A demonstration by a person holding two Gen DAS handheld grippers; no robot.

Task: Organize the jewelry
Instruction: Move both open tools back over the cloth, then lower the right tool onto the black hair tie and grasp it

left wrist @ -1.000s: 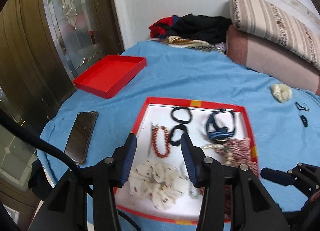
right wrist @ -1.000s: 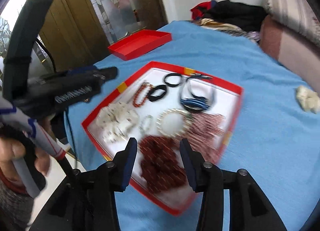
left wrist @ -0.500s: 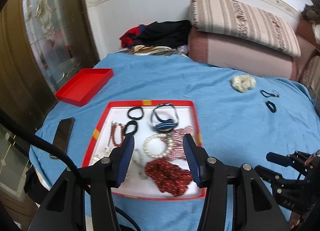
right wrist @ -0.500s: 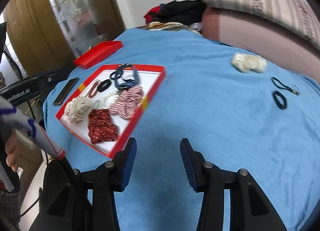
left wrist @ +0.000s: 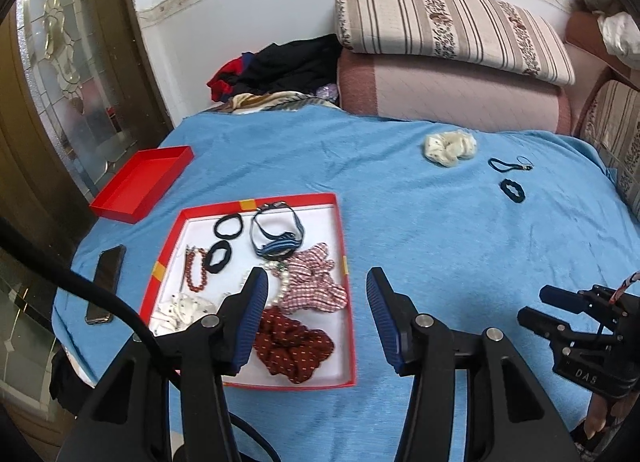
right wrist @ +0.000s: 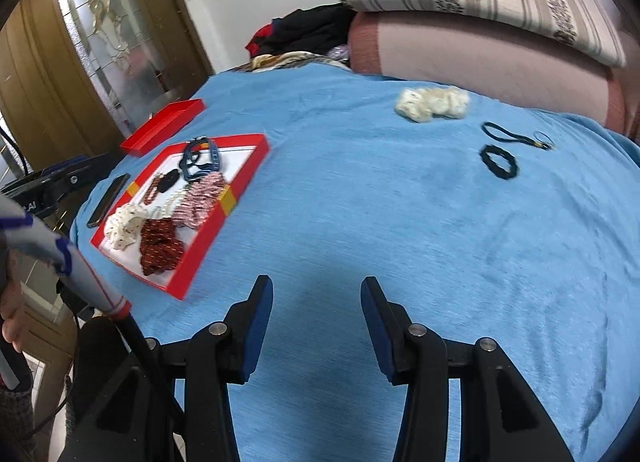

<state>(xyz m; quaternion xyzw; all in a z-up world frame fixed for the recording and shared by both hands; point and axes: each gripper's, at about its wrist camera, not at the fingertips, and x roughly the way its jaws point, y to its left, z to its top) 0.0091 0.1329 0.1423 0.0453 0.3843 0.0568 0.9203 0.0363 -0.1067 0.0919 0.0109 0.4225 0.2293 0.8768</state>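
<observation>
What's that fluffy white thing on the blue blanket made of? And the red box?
The white scrunchie looks like soft, gathered cloth, matte and puffy with ruffled folds. The red box seems to be stiff cardboard with a smooth white lining: straight thin walls and sharp corners. The blue blanket looks like plush fleece with a brushed nap.

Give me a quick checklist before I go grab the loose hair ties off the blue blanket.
1. Left gripper open and holding nothing: ok.
2. Right gripper open and holding nothing: ok.
3. Cream ruffled fabric scrunchie, thin black cord loop and black ruffled hair tie lie apart on the blanket: ok.
4. Bare white floor left in the red-rimmed tray: ok.
5. All pieces already in the tray: not ok, three remain out.
</observation>
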